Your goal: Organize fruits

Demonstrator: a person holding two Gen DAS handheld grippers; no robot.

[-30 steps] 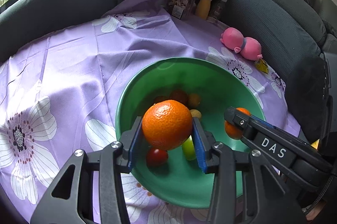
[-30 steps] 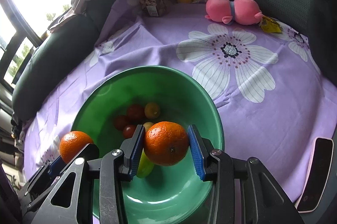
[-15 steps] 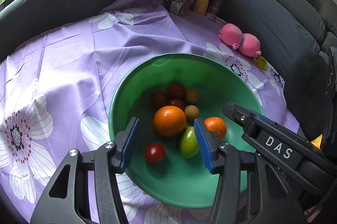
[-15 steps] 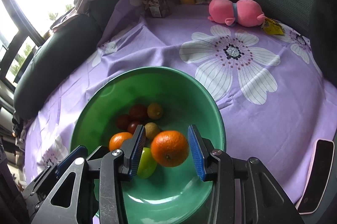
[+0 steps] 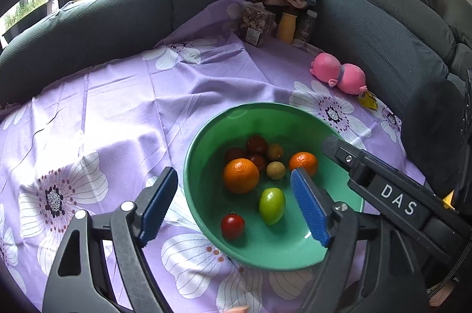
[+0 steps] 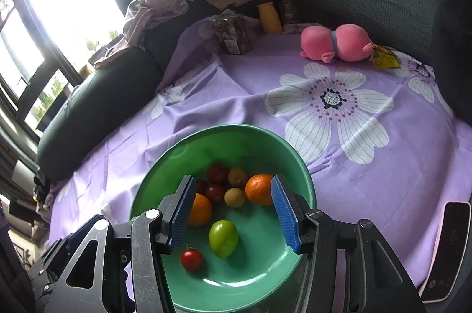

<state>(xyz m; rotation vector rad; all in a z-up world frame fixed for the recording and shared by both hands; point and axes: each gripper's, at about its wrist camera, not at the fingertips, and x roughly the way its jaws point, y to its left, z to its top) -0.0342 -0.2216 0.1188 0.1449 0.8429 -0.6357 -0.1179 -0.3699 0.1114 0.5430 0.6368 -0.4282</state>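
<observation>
Two oranges lie in green bowl, below left gripper and right gripper, both spread wide, empty

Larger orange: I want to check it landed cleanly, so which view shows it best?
The left wrist view: the larger orange lies whole and unblocked in the bowl. In the right wrist view, a blue pad of the right gripper hides part of it.

A green bowl sits on a purple cloth printed with white flowers.
</observation>
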